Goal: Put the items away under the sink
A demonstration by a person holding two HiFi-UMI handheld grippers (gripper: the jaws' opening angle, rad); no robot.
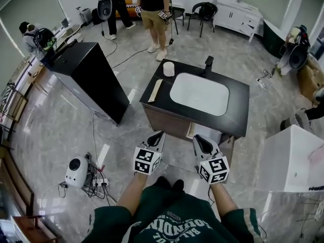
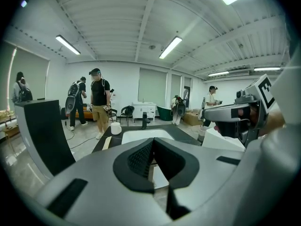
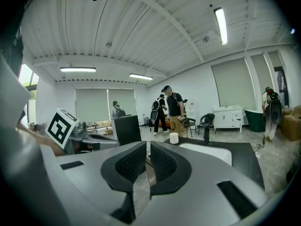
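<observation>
Closest in, both tools are hovering low in front of the person. The left gripper [image 1: 160, 134] is showing its jaws pressed together with nothing between them, and the right gripper [image 1: 198, 138] is showing its pads drawn in to a thin slit, also empty. So neither one is carrying anything.

Just past the tips, the brown cabinet front [image 1: 166, 121] is facing us under the black countertop [image 1: 239, 113]. Something pale is peeking out below the near edge by the right gripper, and I can't tell whether it is an open door.

Up on the counter, a flat beige strip [image 1: 155, 90] is lying along the left edge, just beside the white basin [image 1: 199, 93]. It is looking thin, stiff and light. Lying flat like that it is going to be awkward, so I'd pinch it across its width at the end nearest the counter's edge.

Further back, a small white cylinder [image 1: 168, 69] is standing upright at the far left corner, well apart from the black faucet [image 1: 208, 65]. I can't tell if it is a cup or a roll. It is probably light, and possibly slick and breakable if it is ceramic. Gripping it across the side wall at mid-height is looking like the safest hold.

Beyond that, people are standing around on the floor.
</observation>
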